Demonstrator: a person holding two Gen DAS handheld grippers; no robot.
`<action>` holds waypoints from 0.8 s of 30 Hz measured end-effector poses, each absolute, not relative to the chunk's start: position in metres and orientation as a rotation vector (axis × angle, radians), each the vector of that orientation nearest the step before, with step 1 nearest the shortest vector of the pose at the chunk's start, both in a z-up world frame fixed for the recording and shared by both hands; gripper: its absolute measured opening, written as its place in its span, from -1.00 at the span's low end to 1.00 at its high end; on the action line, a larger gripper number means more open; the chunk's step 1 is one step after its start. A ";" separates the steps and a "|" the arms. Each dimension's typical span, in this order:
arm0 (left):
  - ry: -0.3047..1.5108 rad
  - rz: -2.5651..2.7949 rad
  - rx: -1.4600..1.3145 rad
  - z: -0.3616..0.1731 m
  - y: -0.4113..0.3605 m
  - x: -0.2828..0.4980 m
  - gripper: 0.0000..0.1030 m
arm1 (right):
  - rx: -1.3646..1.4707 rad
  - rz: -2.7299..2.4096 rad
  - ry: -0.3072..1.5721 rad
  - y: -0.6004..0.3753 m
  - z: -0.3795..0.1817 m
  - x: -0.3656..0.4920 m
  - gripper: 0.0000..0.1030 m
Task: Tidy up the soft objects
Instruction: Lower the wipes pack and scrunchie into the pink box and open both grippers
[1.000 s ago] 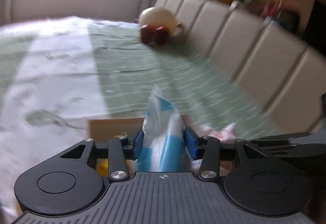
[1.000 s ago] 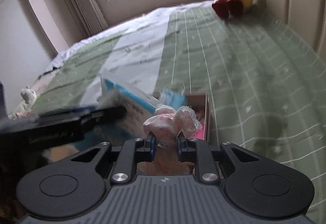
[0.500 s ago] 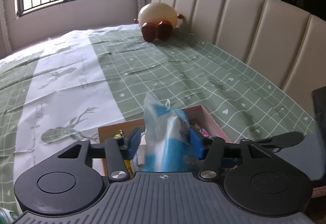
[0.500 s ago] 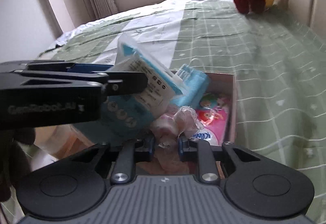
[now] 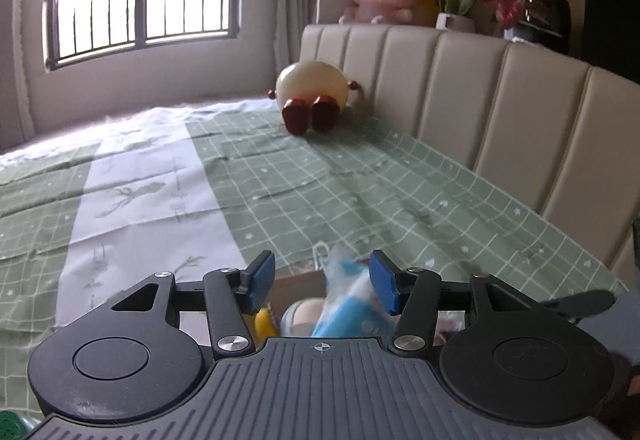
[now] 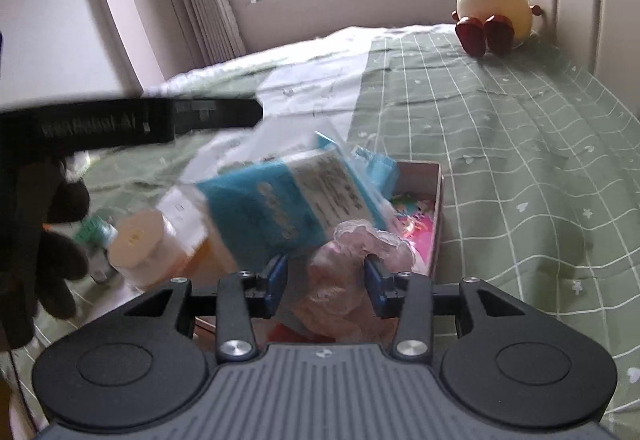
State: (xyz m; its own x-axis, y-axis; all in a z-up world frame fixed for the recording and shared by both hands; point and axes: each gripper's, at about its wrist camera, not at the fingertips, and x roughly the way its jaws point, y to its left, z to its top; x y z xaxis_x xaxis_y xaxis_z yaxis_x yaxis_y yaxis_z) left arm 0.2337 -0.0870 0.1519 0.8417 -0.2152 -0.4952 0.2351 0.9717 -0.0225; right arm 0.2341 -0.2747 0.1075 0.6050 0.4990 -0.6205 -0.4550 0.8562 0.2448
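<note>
A blue and white tissue pack [image 5: 344, 304] lies loose under my left gripper [image 5: 322, 282], whose jaws stand open above it. In the right wrist view the same pack [image 6: 288, 199] tilts over a cardboard box [image 6: 438, 191] on the bed, blurred. My right gripper [image 6: 325, 276] is open, its pads apart on either side of a pink frilly cloth [image 6: 356, 260] that rests over the box. The left gripper's arm [image 6: 132, 123] crosses the left of that view.
The box holds a pink picture packet [image 6: 416, 228] and a yellow item [image 5: 266, 324]. A roll of tape [image 6: 140, 244] lies left of it. A round cream plush [image 5: 312, 91] sits by the beige headboard [image 5: 500, 111]. The green checked bedspread [image 6: 520, 127] stretches around.
Both grippers have opened. The left one let go of the tissue pack, which dropped toward the box. The right one released the pink cloth.
</note>
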 end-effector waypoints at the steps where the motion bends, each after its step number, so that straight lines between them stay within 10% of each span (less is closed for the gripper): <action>1: 0.529 -0.243 0.043 0.150 -0.087 0.233 0.10 | 0.086 0.554 0.725 -0.275 0.108 0.233 -0.19; 8: 0.647 -0.244 0.153 0.114 -0.105 0.242 -0.49 | 0.028 0.479 0.763 -0.260 0.083 0.239 -0.19; 24: 0.638 -0.246 0.055 0.099 -0.081 0.240 -0.50 | 0.269 0.435 0.742 -0.278 0.096 0.289 -0.12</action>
